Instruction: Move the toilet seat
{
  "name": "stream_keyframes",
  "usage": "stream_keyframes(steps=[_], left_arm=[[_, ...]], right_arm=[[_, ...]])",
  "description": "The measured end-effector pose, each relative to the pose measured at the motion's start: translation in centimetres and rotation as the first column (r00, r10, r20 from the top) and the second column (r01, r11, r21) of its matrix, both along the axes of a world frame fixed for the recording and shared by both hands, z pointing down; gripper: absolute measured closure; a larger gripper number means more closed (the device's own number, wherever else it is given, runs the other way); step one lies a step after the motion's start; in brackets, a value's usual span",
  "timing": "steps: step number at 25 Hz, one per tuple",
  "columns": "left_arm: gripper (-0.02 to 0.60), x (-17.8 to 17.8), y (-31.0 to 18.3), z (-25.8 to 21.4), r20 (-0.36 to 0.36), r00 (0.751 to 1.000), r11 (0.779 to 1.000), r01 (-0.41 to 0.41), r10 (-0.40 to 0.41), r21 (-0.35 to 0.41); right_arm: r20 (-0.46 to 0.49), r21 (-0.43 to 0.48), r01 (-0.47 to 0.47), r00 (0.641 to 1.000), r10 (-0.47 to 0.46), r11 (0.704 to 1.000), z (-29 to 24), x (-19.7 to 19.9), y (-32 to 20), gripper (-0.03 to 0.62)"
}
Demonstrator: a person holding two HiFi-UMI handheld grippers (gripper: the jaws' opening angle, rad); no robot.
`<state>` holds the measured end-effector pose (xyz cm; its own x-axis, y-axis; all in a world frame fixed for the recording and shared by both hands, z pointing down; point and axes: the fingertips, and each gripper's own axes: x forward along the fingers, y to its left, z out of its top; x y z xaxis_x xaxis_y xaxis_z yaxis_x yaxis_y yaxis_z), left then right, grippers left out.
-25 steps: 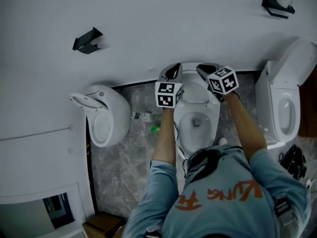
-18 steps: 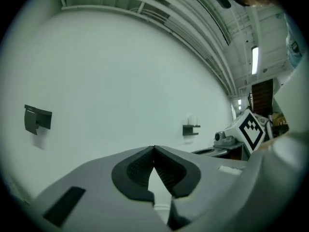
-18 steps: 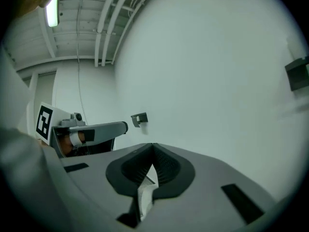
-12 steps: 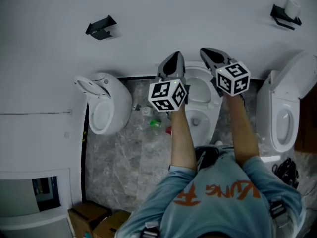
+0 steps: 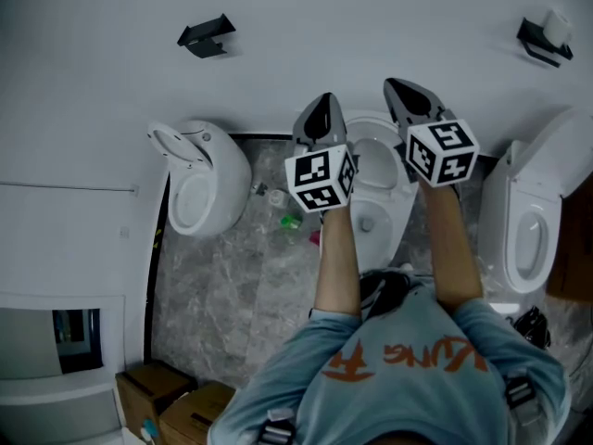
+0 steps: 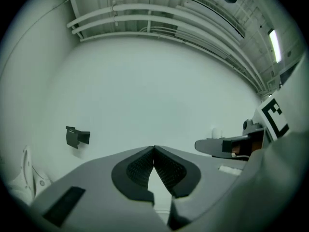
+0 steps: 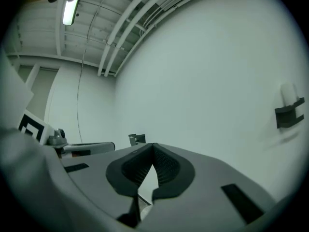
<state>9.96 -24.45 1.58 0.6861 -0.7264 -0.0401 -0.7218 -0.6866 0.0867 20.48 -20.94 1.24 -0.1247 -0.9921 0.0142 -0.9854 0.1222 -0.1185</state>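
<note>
Jaws first: the left gripper (image 6: 154,149) is showing its jaws pressed together with nothing between them, and the right gripper (image 7: 153,145) is doing the same, tips meeting on bare air. Both are pointing level at the white wall (image 5: 306,26), held side by side above the fixture.

The toilet seat (image 5: 378,148) is sitting at the wall end of the middle toilet (image 5: 391,235), directly below and between the two grippers, and neither one is touching it. Its long axis is running from the wall toward the person, top to bottom in the head view. Whether it is lying flat or leaning up I cannot tell from here.

Moving outward, the person's blue shirt (image 5: 408,378) is carrying orange lettering, upside down to the camera and not clear enough to read. Each marker cube is showing black-and-white squares. A white wall-hung fixture (image 5: 208,184) is standing to the left, and a second toilet (image 5: 519,235) with its lid raised is to the right. A black bracket (image 5: 206,35) is jutting from the wall, and another bracket (image 5: 542,40) is holding a white roll. Cardboard boxes (image 5: 176,401) are sitting on the grey marbled floor (image 5: 232,286).
</note>
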Motion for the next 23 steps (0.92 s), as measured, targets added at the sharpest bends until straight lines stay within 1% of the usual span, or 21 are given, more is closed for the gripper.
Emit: stream_keyframes(steps=[3, 8, 15, 23], left_arm=[[0.58, 0.3, 0.6, -0.4, 0.015, 1.0, 1.0, -0.002, 0.002, 0.018], [0.58, 0.8, 0.8, 0.0, 0.032, 0.999, 1.0, -0.009, 0.009, 0.013], [0.58, 3.1, 1.7, 0.4, 0.044, 0.999, 0.999, -0.029, 0.028, 0.02], [0.58, 5.2, 3.4, 1.0, 0.047, 0.998, 0.999, -0.042, 0.041, 0.025]], right_arm=[[-0.01, -0.024, 0.003, 1.0, -0.004, 1.0, 0.9, 0.1, 0.3, 0.595], [-0.039, -0.027, -0.006, 0.999, 0.005, 1.0, 1.2, 0.7, 0.8, 0.595], [-0.057, -0.033, -0.038, 0.998, 0.036, 0.999, 1.5, 3.6, 2.2, 0.595], [-0.09, -0.029, -0.048, 0.995, 0.045, 0.998, 2.0, 5.5, 4.0, 0.595]])
